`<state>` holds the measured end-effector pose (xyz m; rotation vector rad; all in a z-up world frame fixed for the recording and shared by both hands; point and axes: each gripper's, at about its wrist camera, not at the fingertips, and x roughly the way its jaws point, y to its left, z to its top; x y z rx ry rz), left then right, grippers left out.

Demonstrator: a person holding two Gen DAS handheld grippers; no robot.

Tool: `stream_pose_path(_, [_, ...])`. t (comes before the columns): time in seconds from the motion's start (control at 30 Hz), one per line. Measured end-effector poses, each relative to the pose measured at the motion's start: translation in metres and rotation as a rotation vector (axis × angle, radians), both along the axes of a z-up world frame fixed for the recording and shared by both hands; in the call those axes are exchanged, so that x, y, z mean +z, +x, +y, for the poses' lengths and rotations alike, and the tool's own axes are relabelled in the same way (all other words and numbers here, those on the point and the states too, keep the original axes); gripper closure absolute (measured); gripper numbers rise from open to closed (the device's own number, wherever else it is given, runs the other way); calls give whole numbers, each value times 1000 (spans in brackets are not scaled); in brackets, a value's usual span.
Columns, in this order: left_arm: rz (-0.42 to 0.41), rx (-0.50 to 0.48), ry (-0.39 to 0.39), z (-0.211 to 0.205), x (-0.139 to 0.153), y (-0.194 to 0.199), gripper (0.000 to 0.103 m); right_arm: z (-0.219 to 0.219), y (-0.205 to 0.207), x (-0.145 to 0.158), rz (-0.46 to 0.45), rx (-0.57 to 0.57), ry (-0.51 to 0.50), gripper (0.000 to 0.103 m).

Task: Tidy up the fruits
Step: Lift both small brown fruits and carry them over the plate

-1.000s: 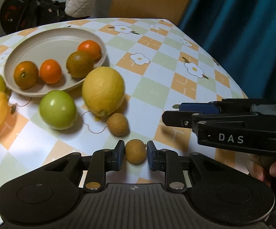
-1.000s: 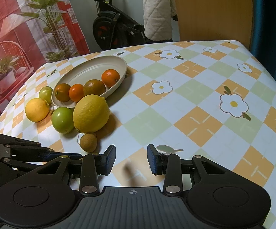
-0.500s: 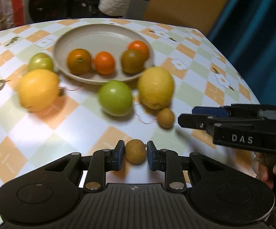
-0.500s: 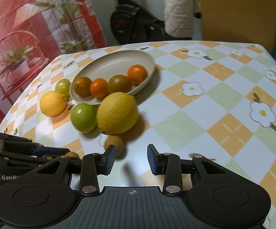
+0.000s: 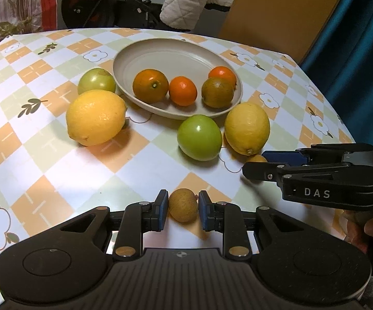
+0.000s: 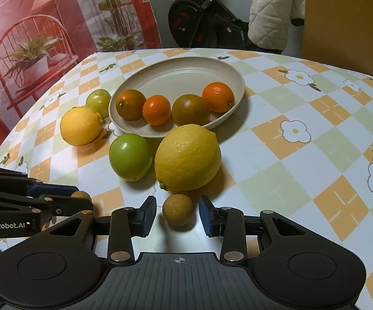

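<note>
A: What is the left gripper (image 5: 183,210) holding?

B: A little brown round fruit (image 5: 183,208). Its two blue pads squeeze it, one on each side. It sits low in the middle of the left wrist view.

A: And the right gripper (image 6: 177,215)?

B: Its jaws stand apart. A second brown fruit (image 6: 177,212) sits between them on the table, low in the middle of the right wrist view. There is a gap on both sides, so the pads do not press it.

A: Where is the other fruit?

B: The plate (image 6: 183,76) is in the upper middle. Four small orange and brownish fruits lie in a row in it. A big lemon (image 6: 187,157) lies just behind the second brown fruit, and a green fruit (image 6: 130,157) is right beside the lemon on its left. Another lemon (image 6: 80,126) and a pale green fruit (image 6: 98,102) lie left of the plate.

A: What is under it all?

B: A checked tablecloth (image 6: 302,152) with white flowers.
</note>
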<state>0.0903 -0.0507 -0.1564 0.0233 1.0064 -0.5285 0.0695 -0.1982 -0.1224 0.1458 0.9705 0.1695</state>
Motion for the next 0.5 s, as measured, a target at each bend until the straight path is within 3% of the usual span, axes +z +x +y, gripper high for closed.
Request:
stream_pose_path(0.2, [-10,3,11,1,-1,-2,76,1,0,-3,9,1,-11,79])
stream_pose_path(0.5, [-19,7,17,1,0,-4,76,-3,-7,-2,3,-16,-4,79])
